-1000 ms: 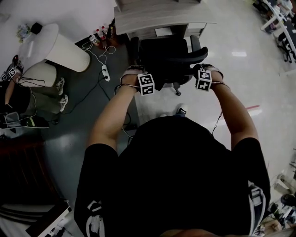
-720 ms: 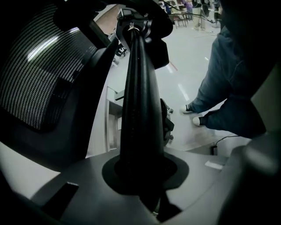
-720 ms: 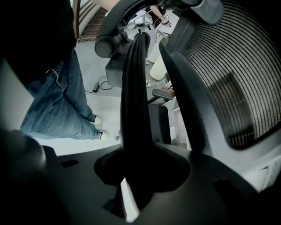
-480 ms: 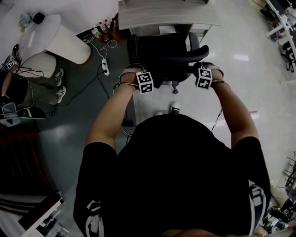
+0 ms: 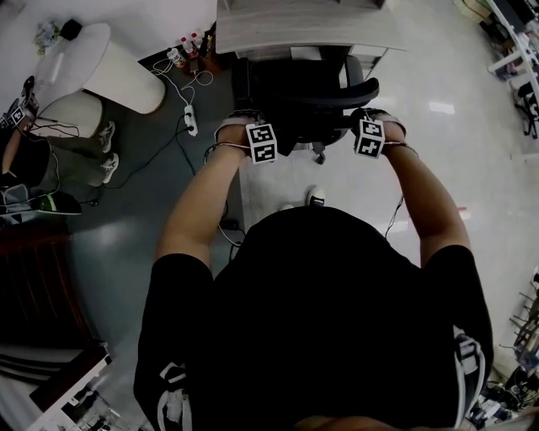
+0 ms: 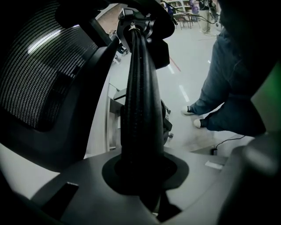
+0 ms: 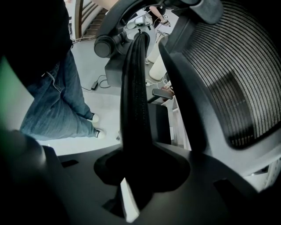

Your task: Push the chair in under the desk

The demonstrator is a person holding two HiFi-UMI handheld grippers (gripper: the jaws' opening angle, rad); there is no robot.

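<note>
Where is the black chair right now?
In the head view the black chair sits top centre, right in front of the wooden desk, with the white power strip on the floor to its left.

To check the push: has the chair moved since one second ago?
Yes, slightly: the chair has gone toward the desk and now covers more of its front edge.

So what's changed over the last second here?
The black mesh-backed office chair has rolled a little further towards the grey wooden desk, and the person has stepped forward after it. The left gripper and right gripper stayed clamped on the chair's back; nothing was let go.
</note>
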